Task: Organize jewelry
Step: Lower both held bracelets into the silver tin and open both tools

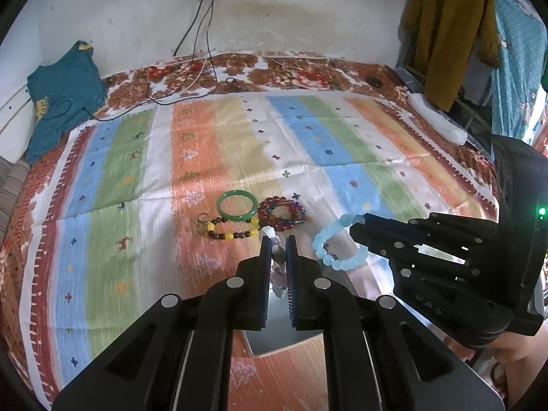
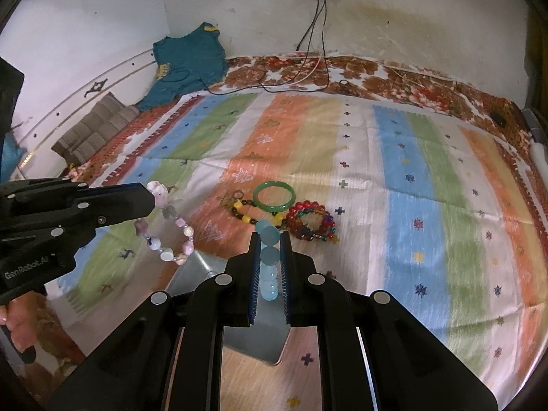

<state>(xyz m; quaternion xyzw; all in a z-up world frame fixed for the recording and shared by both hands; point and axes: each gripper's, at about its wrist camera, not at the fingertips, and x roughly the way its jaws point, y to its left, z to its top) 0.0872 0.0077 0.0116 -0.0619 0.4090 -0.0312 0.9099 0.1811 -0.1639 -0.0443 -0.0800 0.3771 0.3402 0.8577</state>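
Observation:
My left gripper (image 1: pixel 276 239) is shut on a pink and white stone bracelet (image 2: pixel 167 229), which hangs from it above the bed. My right gripper (image 2: pixel 269 239) is shut on a light blue bead bracelet (image 1: pixel 337 246), also held in the air. A grey metal box (image 2: pixel 253 335) sits on the cloth right below both grippers. On the striped cloth (image 1: pixel 308 144) ahead lie a green bangle (image 1: pixel 237 205), a red bead bracelet (image 1: pixel 282 213) and a black and yellow bead bracelet (image 1: pixel 233 231) with a small ring charm.
Black and white cables (image 1: pixel 202 51) run from a wall socket onto the far side of the bed. A teal shirt (image 1: pixel 65 92) lies at the far left. Clothes (image 1: pixel 448 30) hang at the right, above a white power strip (image 1: pixel 438 120).

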